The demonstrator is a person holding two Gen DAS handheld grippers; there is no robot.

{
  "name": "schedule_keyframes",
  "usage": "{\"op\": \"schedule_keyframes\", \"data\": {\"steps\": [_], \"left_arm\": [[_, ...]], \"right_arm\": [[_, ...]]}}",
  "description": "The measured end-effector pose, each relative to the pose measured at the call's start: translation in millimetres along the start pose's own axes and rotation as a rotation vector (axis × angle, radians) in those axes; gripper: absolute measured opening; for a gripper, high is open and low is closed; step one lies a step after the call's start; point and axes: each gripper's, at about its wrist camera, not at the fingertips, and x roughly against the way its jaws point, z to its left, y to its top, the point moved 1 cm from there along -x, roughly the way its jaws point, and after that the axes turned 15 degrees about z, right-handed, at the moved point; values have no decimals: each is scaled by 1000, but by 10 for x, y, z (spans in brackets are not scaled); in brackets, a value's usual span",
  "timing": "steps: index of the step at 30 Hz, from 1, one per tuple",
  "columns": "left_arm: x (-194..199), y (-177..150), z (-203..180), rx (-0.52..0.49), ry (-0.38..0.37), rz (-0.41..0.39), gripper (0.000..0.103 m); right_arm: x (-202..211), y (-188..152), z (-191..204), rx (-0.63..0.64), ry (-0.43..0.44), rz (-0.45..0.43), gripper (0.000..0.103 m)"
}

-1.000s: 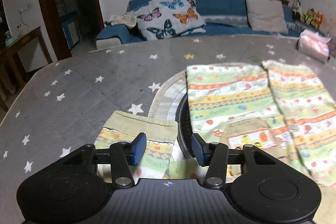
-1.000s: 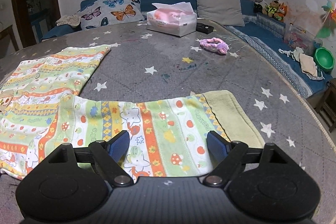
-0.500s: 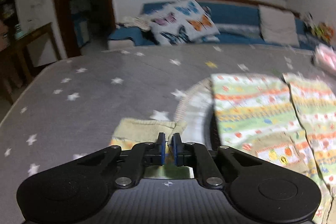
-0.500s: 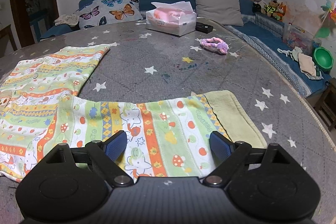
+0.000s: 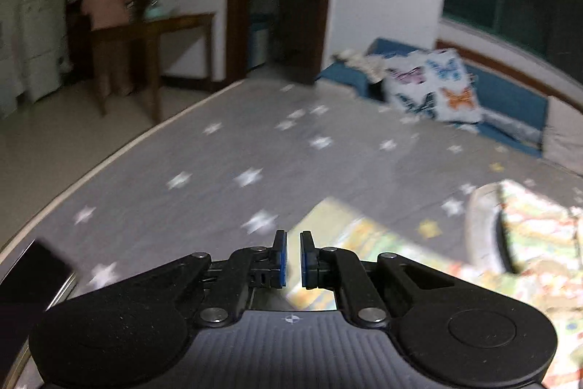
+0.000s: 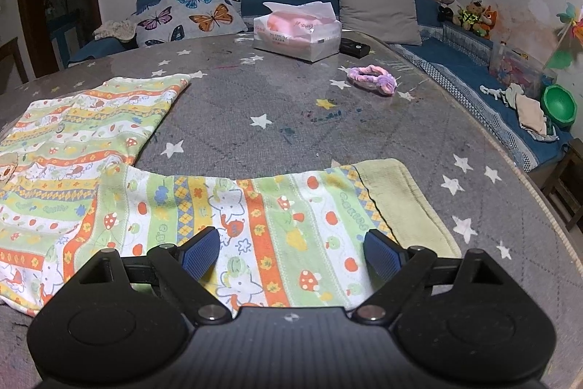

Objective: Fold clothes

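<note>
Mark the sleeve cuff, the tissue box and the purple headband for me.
sleeve cuff [image 6: 404, 203], right wrist view, middle of the plain yellow-green band.
tissue box [image 6: 297, 37], right wrist view, its front face.
purple headband [image 6: 371, 80], right wrist view, its fuzzy loop.

Worktop [image 6: 291, 119]: grey quilted cover with white stars. Patterned garment [image 6: 226, 217] lies flat at 6 to 9 o'clock. Tissue pack [image 6: 297, 33] at 12 o'clock, black device [image 6: 353, 47] just beside it. Pink-purple headband [image 6: 371, 80] at 1 o'clock.
</note>
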Motion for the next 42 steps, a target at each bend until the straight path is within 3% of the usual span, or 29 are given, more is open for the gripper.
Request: {"op": "schedule_keyframes", "data": {"steps": [6, 10, 12, 18, 23, 25, 28, 31, 36, 42], "left_arm": [[153, -113, -12, -36, -50, 1, 9], [122, -147, -324, -142, -96, 5, 28], [41, -151, -469, -181, -110, 16, 31], [-169, -117, -557, -192, -13, 35, 33], [-192, -44, -419, -164, 94, -3, 52], [-216, -28, -360, -150, 104, 2, 52], [-260, -45, -324, -151, 85, 17, 51], [-226, -73, -323, -175, 52, 17, 19], [-89, -139, -271, -163, 22, -4, 0], [185, -229, -28, -86, 65, -42, 0]], "right_arm": [[98, 11, 124, 38, 21, -16, 89], [136, 3, 255, 72, 71, -17, 89], [130, -12, 318, 90, 89, -12, 89], [83, -46, 354, 101, 89, 6, 89], [91, -59, 295, 87, 87, 7, 89], [100, -72, 252, 77, 82, 7, 89], [102, -90, 177, 56, 74, 9, 89], [101, -106, 105, 35, 67, 10, 89], [87, -127, 19, 12, 53, 7, 89], [85, -151, -12, 14, 50, 4, 89]]}}
